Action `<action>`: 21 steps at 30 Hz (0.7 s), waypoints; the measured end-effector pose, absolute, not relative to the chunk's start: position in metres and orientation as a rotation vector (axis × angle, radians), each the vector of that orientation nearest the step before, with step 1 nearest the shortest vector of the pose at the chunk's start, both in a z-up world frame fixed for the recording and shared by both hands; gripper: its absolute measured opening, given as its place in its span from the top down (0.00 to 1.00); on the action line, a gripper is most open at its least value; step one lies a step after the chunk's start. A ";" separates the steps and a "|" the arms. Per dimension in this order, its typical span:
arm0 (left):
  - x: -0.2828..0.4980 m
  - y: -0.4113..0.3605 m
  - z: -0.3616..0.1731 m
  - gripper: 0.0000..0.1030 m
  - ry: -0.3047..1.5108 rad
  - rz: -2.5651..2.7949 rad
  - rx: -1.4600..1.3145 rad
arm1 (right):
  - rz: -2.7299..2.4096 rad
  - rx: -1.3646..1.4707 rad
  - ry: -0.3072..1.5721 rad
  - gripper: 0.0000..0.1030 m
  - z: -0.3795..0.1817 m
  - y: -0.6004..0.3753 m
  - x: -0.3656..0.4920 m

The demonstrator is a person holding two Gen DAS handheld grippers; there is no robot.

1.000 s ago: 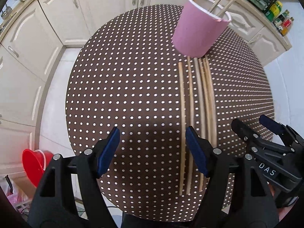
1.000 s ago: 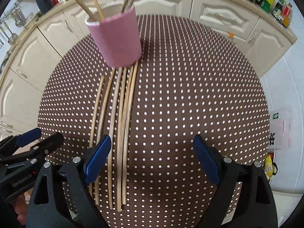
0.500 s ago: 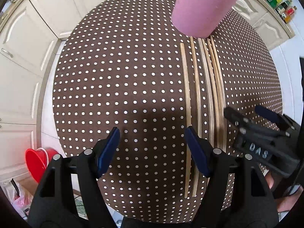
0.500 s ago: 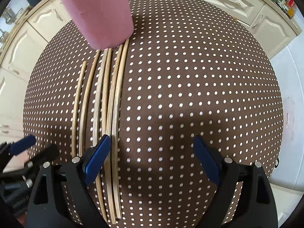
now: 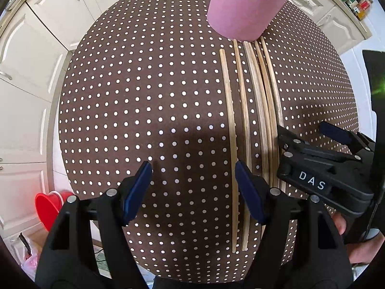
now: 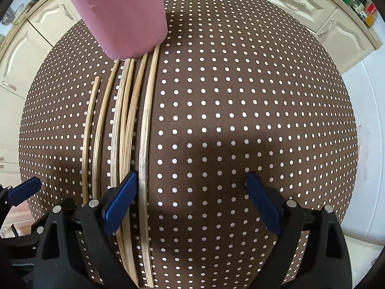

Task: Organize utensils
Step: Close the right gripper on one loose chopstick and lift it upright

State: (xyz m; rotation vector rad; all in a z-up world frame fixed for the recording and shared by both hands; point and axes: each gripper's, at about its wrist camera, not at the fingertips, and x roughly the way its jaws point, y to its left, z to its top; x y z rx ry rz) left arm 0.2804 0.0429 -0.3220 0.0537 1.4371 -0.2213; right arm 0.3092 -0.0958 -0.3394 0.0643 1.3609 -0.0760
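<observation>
Six chopsticks [image 6: 125, 130] are laid flat on the surface [image 6: 240, 110], side by side and roughly parallel, their far ends reaching to the foot of a pink cup [image 6: 125, 16] — touching it or just short of it, which cannot be told. They are presumably lined up this way so that each can be taken singly and dropped upright into the cup, which stands at the far end of the row as the likely holder. What the cup contains cannot be seen, since its rim is cut off at the top of both views.

In the right wrist view the right gripper [image 6: 192, 204] is held low over the surface with its jaws wide apart and nothing between the pads; its left finger [image 6: 120, 200] lies over the inner sticks, while the outermost stick [image 6: 146, 130] falls just inside the gap. By that placement, this outermost stick is judged to be the one lined up for a pinch.

The left gripper [image 5: 192, 192] is likewise spread and empty. In its own view its right finger [image 5: 247, 192] sits across the near part of the leftmost sticks [image 5: 231, 130], which are not enclosed — the dotted cloth alone lies between the pads. The right gripper [image 5: 320, 168] is seen beside it, with part of a hand [image 5: 346, 231] behind. No stick is lifted yet.
</observation>
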 end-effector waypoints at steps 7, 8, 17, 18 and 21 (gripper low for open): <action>0.296 0.043 -0.324 0.31 1.467 -0.228 0.039 | -0.018 -0.001 1.314 0.56 -0.325 -0.079 0.313; 0.297 0.040 -0.326 0.31 1.469 -0.230 0.044 | -0.017 -0.003 1.308 0.62 -0.325 -0.080 0.313; 0.314 0.013 -0.340 0.31 1.472 -0.189 0.154 | 0.003 0.017 1.286 0.73 -0.326 -0.092 0.301; 0.317 0.010 -0.340 0.30 1.470 -0.180 0.160 | 0.004 0.021 1.287 0.73 -0.328 -0.097 0.299; 0.329 0.006 -0.343 0.27 1.476 -0.146 0.133 | 0.007 0.034 1.293 0.74 -0.328 -0.107 0.294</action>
